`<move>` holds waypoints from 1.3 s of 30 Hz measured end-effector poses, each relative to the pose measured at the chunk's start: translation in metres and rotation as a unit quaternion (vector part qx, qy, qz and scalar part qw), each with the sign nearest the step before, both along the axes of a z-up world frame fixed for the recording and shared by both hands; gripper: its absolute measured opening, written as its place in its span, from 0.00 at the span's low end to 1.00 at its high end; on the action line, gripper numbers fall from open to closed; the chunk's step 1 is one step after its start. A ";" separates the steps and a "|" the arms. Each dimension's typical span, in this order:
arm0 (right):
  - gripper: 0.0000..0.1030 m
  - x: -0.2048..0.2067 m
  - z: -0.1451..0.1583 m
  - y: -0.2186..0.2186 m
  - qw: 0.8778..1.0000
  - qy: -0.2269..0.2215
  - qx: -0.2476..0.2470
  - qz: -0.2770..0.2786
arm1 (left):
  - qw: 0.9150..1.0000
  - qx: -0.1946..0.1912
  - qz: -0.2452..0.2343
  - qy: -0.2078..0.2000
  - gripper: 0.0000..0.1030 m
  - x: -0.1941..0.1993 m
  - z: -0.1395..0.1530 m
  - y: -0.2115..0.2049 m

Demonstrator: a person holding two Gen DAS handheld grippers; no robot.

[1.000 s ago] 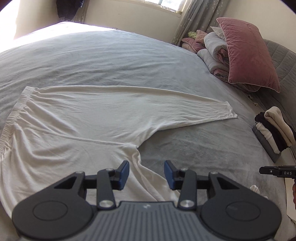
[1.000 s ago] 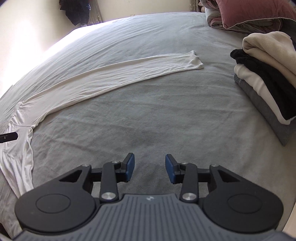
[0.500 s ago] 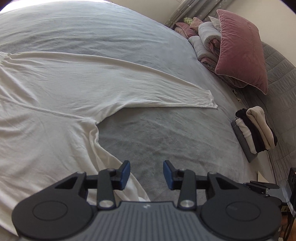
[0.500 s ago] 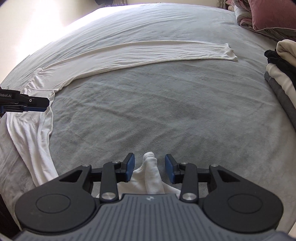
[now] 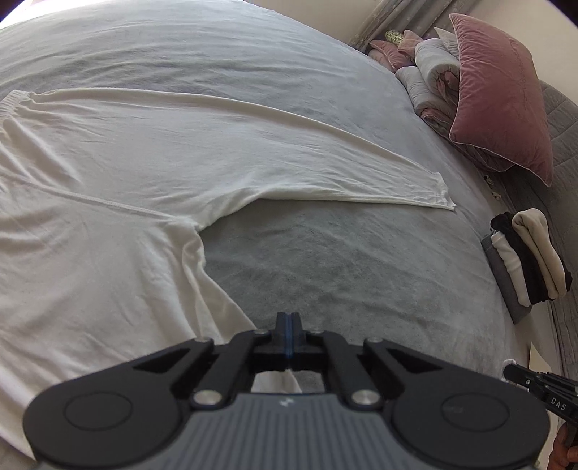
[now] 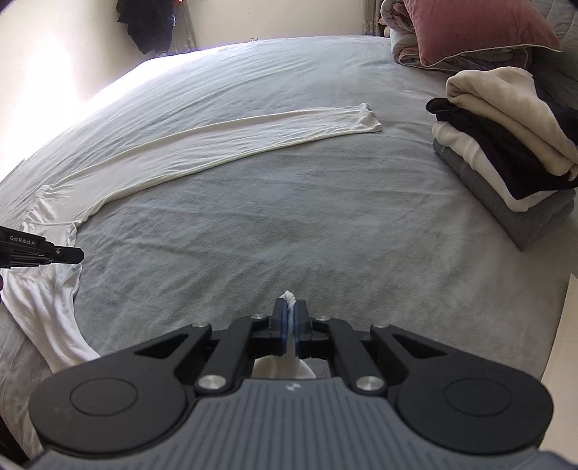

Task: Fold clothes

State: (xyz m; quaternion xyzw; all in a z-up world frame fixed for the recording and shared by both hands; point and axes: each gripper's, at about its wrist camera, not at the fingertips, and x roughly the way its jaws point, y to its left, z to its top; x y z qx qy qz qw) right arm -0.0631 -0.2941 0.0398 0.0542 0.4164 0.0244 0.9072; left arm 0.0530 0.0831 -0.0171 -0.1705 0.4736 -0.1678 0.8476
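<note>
Broadly, a grey bed cover [image 5: 325,271] fills both wrist views, wide and lightly rumpled, running back to a pale wall. Spread flat across it lies a white long-sleeved top [image 5: 119,188], the garment to be folded: its body takes up the left half of the left wrist view, one sleeve stretches away to the right with its cuff lying flat on the cover, and the other sleeve runs down toward the near edge of the bed. At the head of the bed a dusty-pink pillow [image 5: 502,90] leans against rolled grey and pink bedding [image 5: 430,72]. Nearer, by the right side of the cover, sits a stack of folded clothes [image 6: 505,155], grey at the bottom, then cream, black and beige, well apart from the white top. Dark clothing hangs by the far wall [image 6: 148,25] in the right wrist view. The left gripper [image 5: 288,327] points down at the near sleeve with its blue pads fully together, and white cloth shows just beneath and behind them, so it appears clamped on the sleeve near the body. The right gripper [image 6: 289,318] has its pads squeezed on a small bunch of white fabric, a tuft of which pokes out past the fingertips; this looks like the cuff end of that same near sleeve.
</note>
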 end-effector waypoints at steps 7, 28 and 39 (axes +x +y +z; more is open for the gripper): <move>0.03 -0.013 0.018 -0.032 0.997 -0.031 -0.013 -0.072 | 1.000 -0.012 0.006 -0.009 0.00 0.004 0.006 -0.004; 0.03 -0.016 0.006 -0.050 0.996 -0.008 0.007 -0.089 | 0.995 0.083 0.040 0.049 0.14 0.023 -0.011 0.000; 0.03 -0.016 -0.006 -0.051 0.996 0.001 0.009 -0.092 | 0.995 0.060 0.076 0.012 0.00 0.021 -0.006 0.004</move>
